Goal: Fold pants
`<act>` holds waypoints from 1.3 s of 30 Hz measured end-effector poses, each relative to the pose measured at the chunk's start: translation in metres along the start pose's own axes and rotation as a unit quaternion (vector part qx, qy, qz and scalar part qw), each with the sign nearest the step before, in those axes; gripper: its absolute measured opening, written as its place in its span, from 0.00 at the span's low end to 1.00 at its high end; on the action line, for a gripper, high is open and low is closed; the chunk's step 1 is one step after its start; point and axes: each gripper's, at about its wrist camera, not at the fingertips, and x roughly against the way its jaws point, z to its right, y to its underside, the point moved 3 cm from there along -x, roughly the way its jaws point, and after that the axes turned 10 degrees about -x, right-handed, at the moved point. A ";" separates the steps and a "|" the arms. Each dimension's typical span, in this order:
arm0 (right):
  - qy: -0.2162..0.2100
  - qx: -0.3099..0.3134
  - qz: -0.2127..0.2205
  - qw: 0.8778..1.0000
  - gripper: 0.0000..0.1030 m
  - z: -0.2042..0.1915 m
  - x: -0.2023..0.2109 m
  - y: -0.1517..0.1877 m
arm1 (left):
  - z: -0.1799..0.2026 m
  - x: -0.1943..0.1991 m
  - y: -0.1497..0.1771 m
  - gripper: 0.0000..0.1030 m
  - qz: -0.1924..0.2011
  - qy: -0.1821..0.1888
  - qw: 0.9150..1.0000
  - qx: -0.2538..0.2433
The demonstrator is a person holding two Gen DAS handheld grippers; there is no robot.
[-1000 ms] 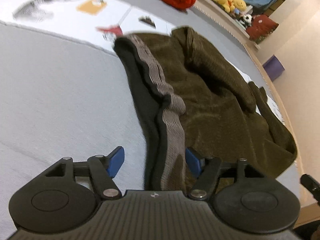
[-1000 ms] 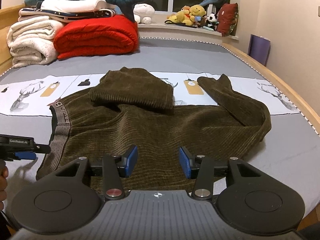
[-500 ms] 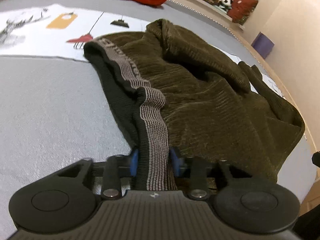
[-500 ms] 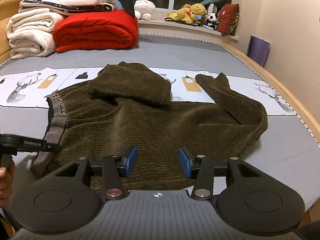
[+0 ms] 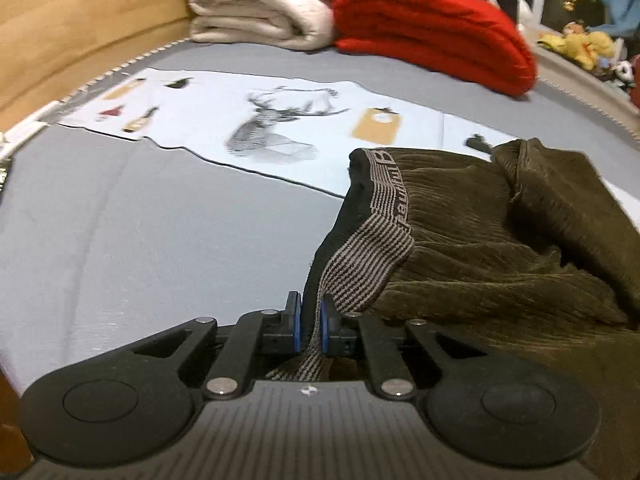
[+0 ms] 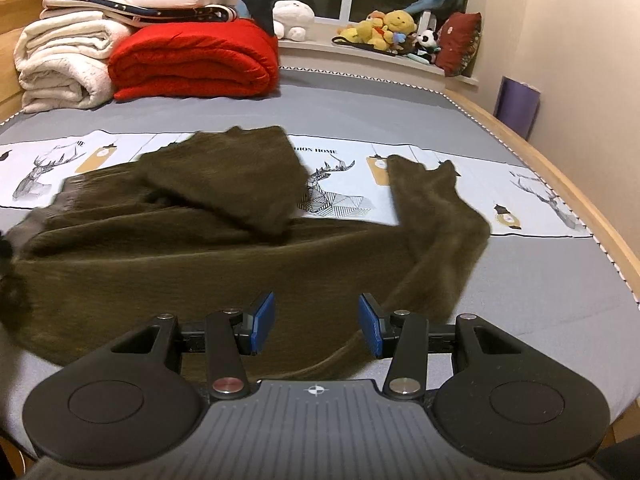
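Observation:
Dark olive corduroy pants [image 6: 208, 248] lie crumpled across the grey bed, one leg folded back over the body and the other leg [image 6: 440, 216] trailing to the right. My left gripper [image 5: 310, 328] is shut on the striped grey waistband [image 5: 368, 256] and lifts it off the bed; the pants [image 5: 500, 264] stretch away to the right. My right gripper [image 6: 316, 328] is open and empty, low over the near edge of the pants.
A red blanket [image 6: 192, 60] and white blankets [image 6: 60, 64] are stacked at the head of the bed. A printed white strip [image 6: 340, 176] crosses the bed under the pants. Plush toys [image 6: 384, 32] line the window sill. The wooden bed rail [image 6: 580, 200] runs along the right.
My left gripper closed on the waistband and has lifted and turned with it toward the head of the bed. The pants have shifted left. My right gripper stayed open.

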 end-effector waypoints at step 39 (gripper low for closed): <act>0.005 -0.136 -0.113 0.984 0.09 0.142 -0.176 -0.101 | 0.081 -0.001 0.037 0.23 -0.012 0.071 0.980 -0.184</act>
